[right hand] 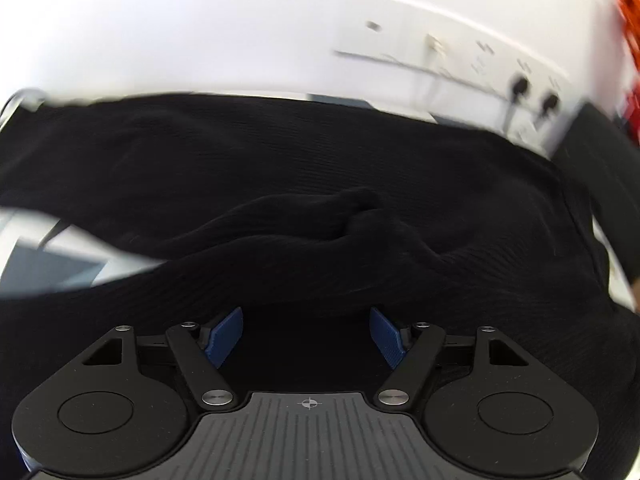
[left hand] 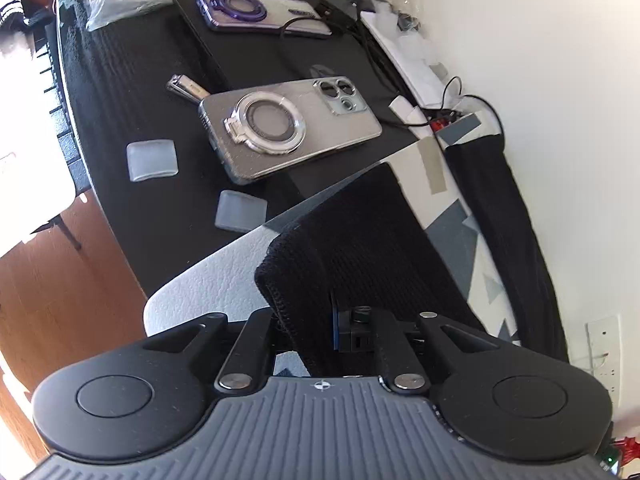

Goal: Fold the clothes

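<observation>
A black knit garment [left hand: 360,240] lies on a white and grey patterned mat [left hand: 224,276]. My left gripper [left hand: 310,328] is shut on the garment's hemmed near edge, and the cloth runs between its fingers and hides most of them. In the right wrist view the same black garment [right hand: 280,168] fills the frame, bunched into a fold at the middle. My right gripper [right hand: 306,334] is open, its blue pads [right hand: 224,336] wide apart just above or on the cloth. Another long black piece [left hand: 504,224] lies along the wall.
A black desk [left hand: 132,92] holds a clear-cased phone [left hand: 288,128], a purple-cased phone [left hand: 260,14], a nail clipper [left hand: 186,88], two grey pads [left hand: 152,159], cables and papers. A white wall [left hand: 540,60] with sockets [right hand: 520,84] is close behind. Wooden floor [left hand: 60,280] lies to the left.
</observation>
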